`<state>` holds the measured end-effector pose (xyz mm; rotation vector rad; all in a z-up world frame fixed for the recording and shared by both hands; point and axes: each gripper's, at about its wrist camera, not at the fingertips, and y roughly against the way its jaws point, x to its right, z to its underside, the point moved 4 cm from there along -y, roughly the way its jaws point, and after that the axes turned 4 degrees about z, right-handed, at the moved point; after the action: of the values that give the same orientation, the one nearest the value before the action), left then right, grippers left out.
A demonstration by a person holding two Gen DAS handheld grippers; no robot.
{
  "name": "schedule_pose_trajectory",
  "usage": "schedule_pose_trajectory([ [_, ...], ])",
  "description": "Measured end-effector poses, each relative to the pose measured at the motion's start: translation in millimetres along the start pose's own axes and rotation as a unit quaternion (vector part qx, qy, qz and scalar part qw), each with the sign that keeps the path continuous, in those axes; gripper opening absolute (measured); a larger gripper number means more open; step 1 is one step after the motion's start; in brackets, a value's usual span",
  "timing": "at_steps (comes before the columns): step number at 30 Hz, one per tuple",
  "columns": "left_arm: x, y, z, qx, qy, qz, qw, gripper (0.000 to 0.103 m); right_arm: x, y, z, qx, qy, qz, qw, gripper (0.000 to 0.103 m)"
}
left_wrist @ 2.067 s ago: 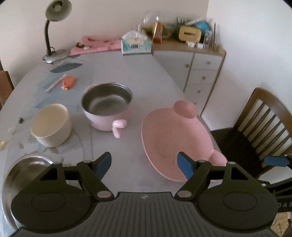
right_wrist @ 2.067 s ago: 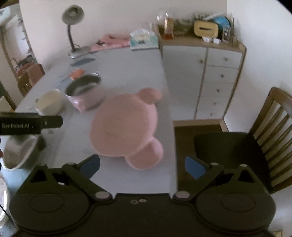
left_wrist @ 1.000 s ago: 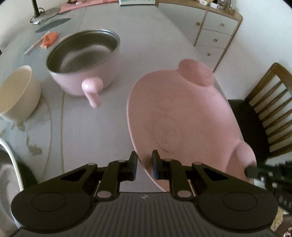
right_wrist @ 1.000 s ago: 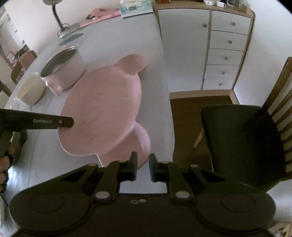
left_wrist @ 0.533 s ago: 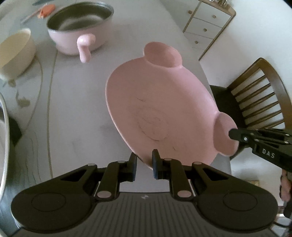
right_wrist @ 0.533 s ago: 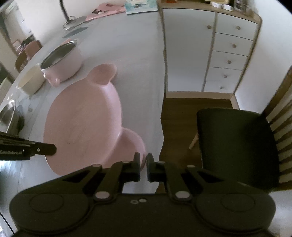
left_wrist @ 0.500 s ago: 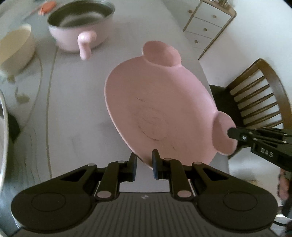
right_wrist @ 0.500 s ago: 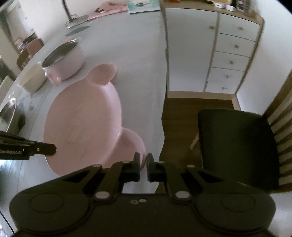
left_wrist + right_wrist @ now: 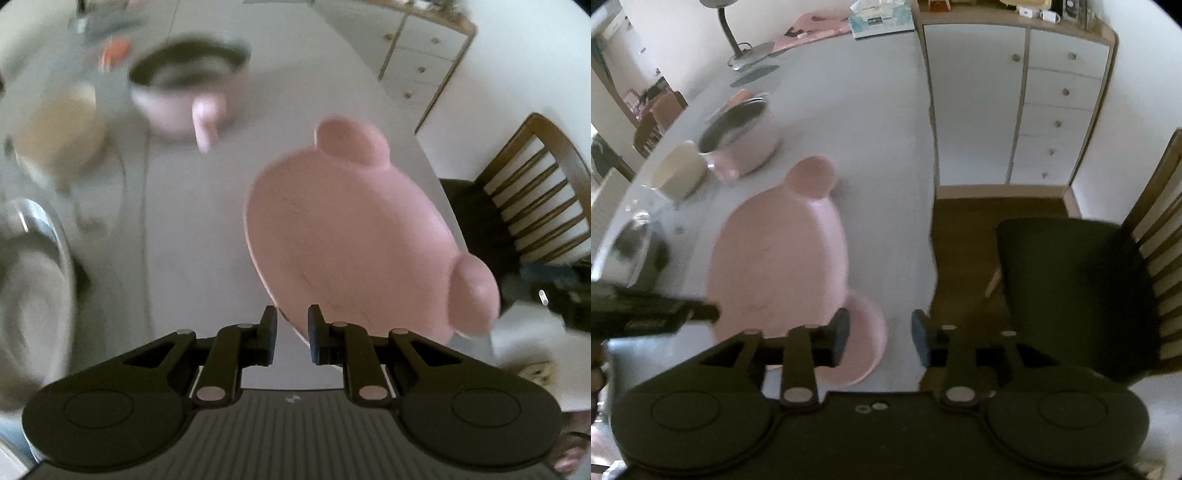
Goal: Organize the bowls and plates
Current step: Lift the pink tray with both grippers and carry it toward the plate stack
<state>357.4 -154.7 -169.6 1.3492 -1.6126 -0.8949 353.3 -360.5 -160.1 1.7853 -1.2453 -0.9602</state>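
The widest free stretch is the bare grey table [image 9: 871,122] on the far right side, running from the pink bear-shaped plate [image 9: 783,258] out to the table's right edge and on toward the far end. On the left a row of vessels blocks passage: a steel bowl [image 9: 624,254] nearest, then a cream bowl [image 9: 677,173], then a pink pot [image 9: 742,136] whose handle juts toward the near side. Narrow gaps separate them. Between this row and the plate lies an open lane of tabletop. At the far end a desk lamp [image 9: 738,48] and a tissue box [image 9: 879,18] stand. Off the right edge, a chair [image 9: 1071,295] and a white cabinet [image 9: 1015,103] hem in the floor space.
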Motion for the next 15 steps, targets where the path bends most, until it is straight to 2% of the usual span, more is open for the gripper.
schedule_pose_trajectory([
  [1,0.2,2.9,-7.0,0.012,-0.018,-0.010,0.9997,0.016,-3.5,3.3,3.4,-0.004,-0.006,-0.007,1.000,0.049],
  [3,2.8,4.4,-21.5,0.028,-0.051,-0.015,0.9982,0.022,-10.8,7.2,10.4,-0.011,-0.017,-0.018,1.000,0.050],
  [5,5.3,1.0,-37.6,0.044,-0.091,-0.019,0.9947,0.043,-19.5,6.3,17.9,-0.028,-0.029,-0.031,0.999,0.050],
  [6,6.3,-1.8,-45.6,0.055,-0.110,-0.027,0.9921,0.047,-22.9,4.4,21.5,-0.037,-0.039,-0.040,0.998,0.050],
  [8,7.8,-9.6,-57.5,0.059,-0.132,-0.031,0.9891,0.049,-30.2,-2.3,27.5,-0.051,-0.056,-0.048,0.996,0.050],
  [15,8.2,-39.0,-82.7,0.026,-0.158,-0.026,0.9868,0.049,-36.0,-21.5,32.0,-0.066,-0.148,-0.057,0.985,0.049],
])
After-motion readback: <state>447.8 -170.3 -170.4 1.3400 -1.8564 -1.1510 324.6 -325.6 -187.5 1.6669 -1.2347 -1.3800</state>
